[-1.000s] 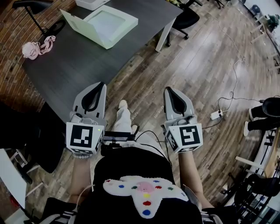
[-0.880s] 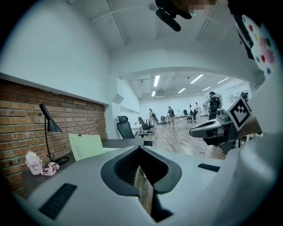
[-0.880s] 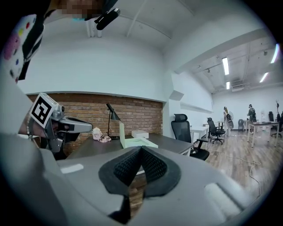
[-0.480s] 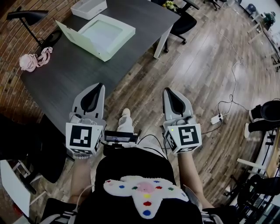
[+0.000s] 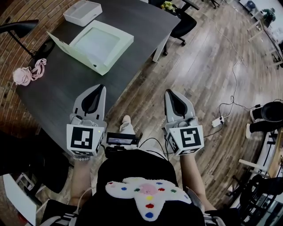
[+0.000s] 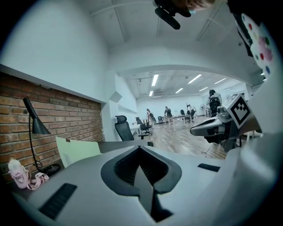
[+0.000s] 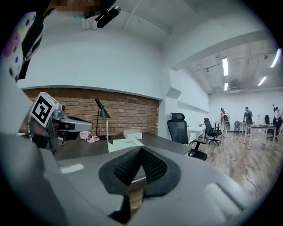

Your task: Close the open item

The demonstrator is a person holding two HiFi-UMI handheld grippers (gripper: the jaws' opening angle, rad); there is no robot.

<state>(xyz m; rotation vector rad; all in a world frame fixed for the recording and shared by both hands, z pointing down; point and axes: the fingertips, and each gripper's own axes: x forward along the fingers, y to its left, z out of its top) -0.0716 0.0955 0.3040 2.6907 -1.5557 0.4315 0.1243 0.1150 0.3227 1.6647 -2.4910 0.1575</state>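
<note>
Pink bundle [image 5: 25, 74] beside black lamp [image 5: 20, 27].

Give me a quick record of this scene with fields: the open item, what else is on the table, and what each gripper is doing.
open item: pale green box, lid raised, on the dark table
other things on table: white tray beyond the box; pink bundle and black lamp toward the left end
left gripper: shut, empty, short of the box
right gripper: shut, empty, over the wood floor
task state: box not yet closed
</note>
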